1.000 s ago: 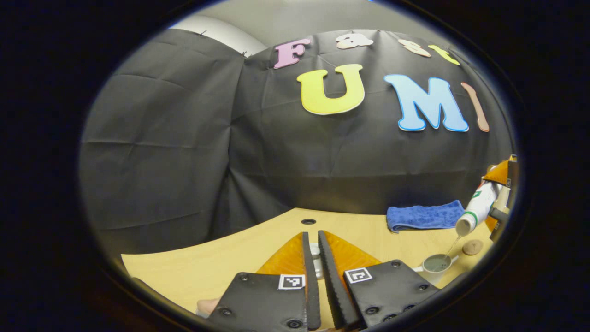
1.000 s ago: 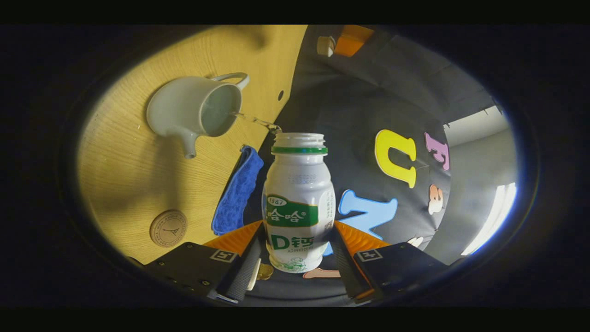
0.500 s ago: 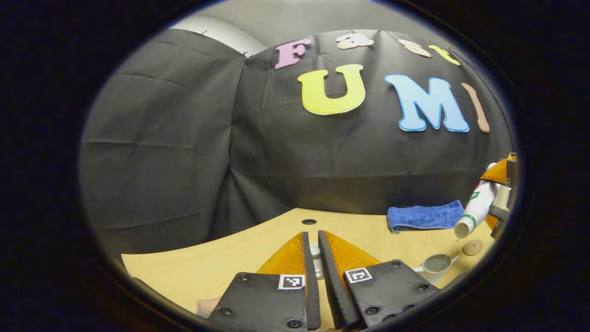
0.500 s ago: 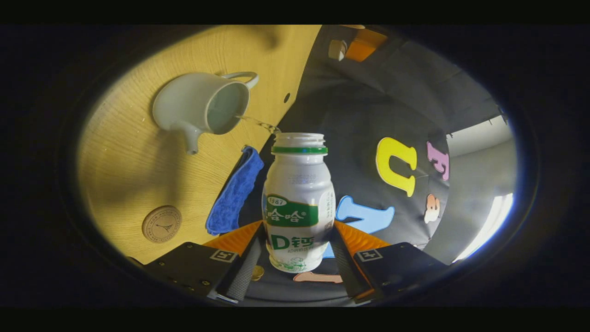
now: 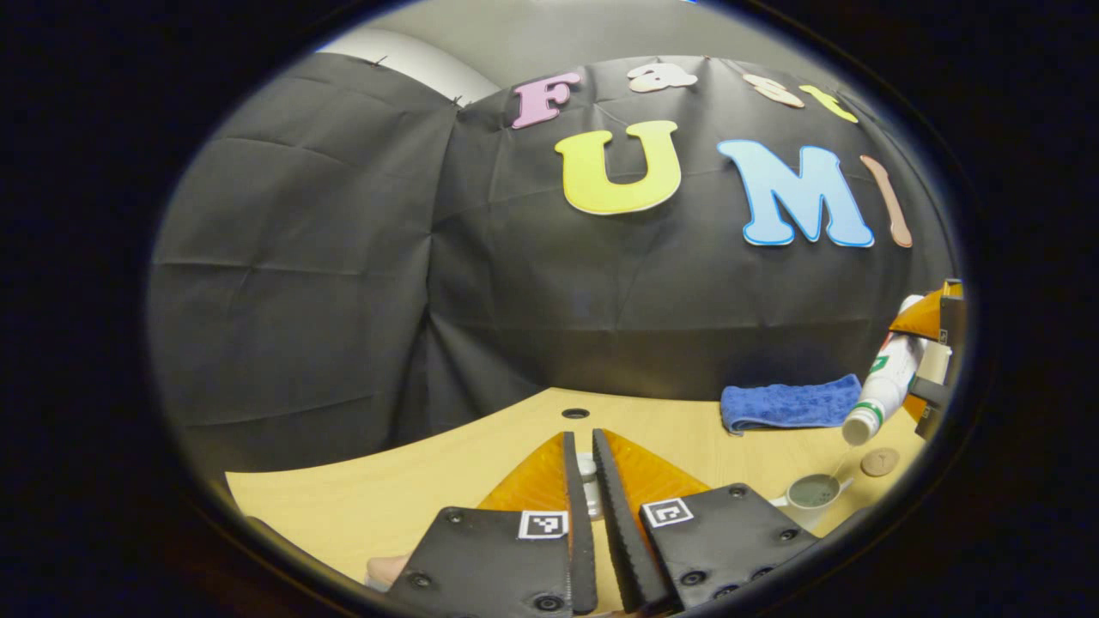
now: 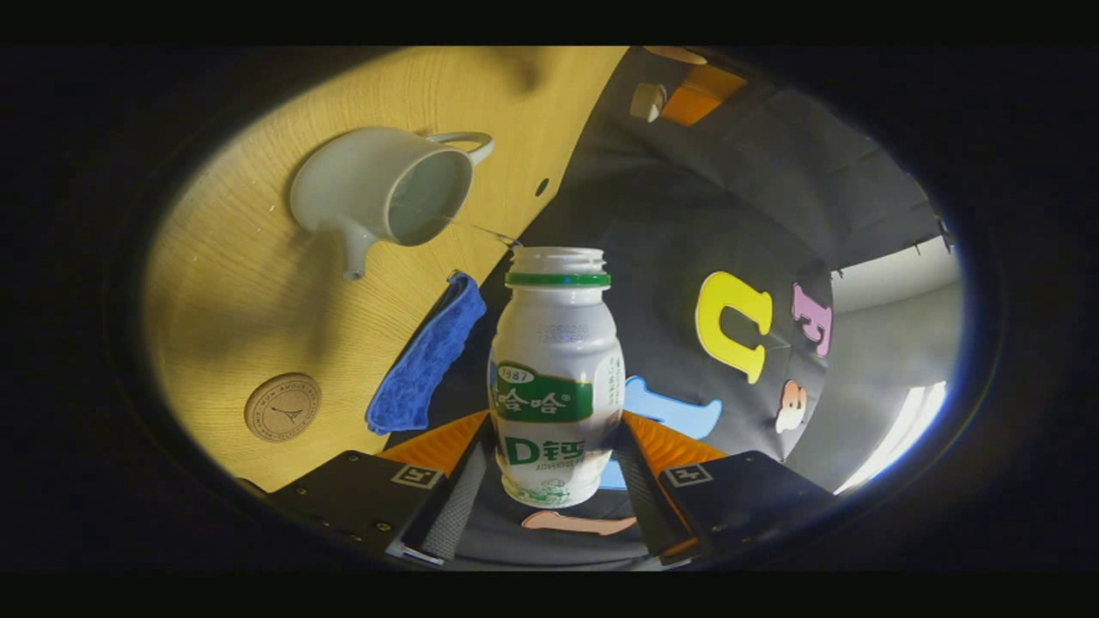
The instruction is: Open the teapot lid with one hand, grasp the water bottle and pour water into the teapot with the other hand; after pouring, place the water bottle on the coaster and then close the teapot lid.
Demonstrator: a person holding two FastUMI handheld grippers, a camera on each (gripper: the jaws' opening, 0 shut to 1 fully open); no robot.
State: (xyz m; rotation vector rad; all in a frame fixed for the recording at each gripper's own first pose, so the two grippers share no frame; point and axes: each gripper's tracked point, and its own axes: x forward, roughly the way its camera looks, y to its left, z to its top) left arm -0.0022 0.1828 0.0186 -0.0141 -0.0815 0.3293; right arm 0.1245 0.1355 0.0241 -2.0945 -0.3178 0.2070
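Right gripper (image 6: 549, 481): jaws clamped on the lower body of the bottle (image 6: 556, 378), one finger on each side. The bottle is uncapped and tipped over, mouth toward the teapot (image 6: 382, 197). A thin stream of water (image 6: 481, 230) runs from the mouth into the open top of the teapot.

The right gripper view shows the teapot's spout, handle and water inside; the teapot stands on the tabletop (image 6: 258, 318). A round coaster (image 6: 282, 407) lies bare on the tabletop, apart from the teapot. A blue cloth (image 6: 425, 360) lies at the tabletop's back edge, against the booth wall.

Left gripper (image 5: 584, 489): jaws narrow, with a small pale lid (image 5: 587, 481) between the fingers, held above the tabletop (image 5: 386, 498); actual contact is hard to confirm. This gripper also appears far off in the right gripper view with the lid (image 6: 646, 101) at its tip.

The left gripper view gives the side-on relation: bottle (image 5: 880, 386) slanted mouth-down above the teapot (image 5: 811, 493), coaster (image 5: 879, 462) just beyond the teapot, cloth (image 5: 790, 403) behind it. A fingertip (image 5: 386, 568) shows at the lower edge.
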